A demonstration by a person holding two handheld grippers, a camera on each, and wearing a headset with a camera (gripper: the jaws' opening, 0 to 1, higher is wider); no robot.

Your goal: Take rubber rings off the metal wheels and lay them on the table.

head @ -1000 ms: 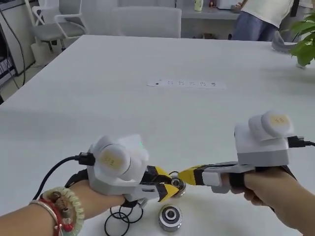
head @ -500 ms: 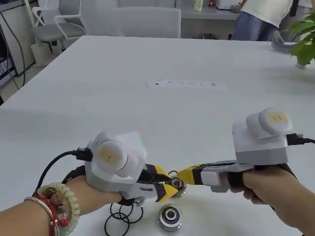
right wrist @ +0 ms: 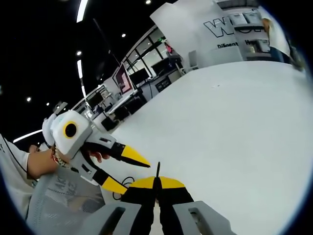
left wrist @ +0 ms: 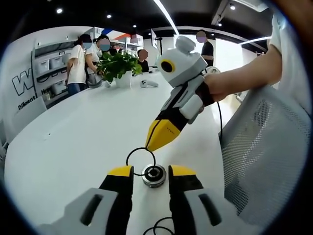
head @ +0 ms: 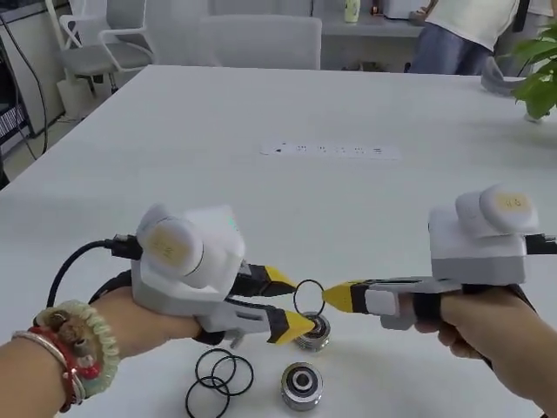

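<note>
My right gripper (head: pixel 335 296) is shut on a thin black rubber ring (head: pixel 307 297) and holds it in the air, edge-on in the right gripper view (right wrist: pixel 158 170) and as a loop in the left gripper view (left wrist: pixel 141 159). Just below the ring a metal wheel (head: pixel 312 333) rests on the white table (head: pixel 261 200). My left gripper (head: pixel 291 302) is open, its yellow jaws spread on either side of that wheel (left wrist: pixel 154 175) without closing on it. A second metal wheel (head: pixel 301 384) lies nearer the table's front edge.
Several loose black rings (head: pixel 222 376) lie on the table left of the front wheel. A strip of sockets (head: pixel 331 149) is set in the table's middle. Chairs (head: pixel 113 39), a potted plant (head: pixel 540 78) and a person (head: pixel 461 30) are at the far side.
The left jaws have opened away from the wheel. The ring has come off the wheel and now hangs from the right gripper, which has drawn back slightly to the right.
</note>
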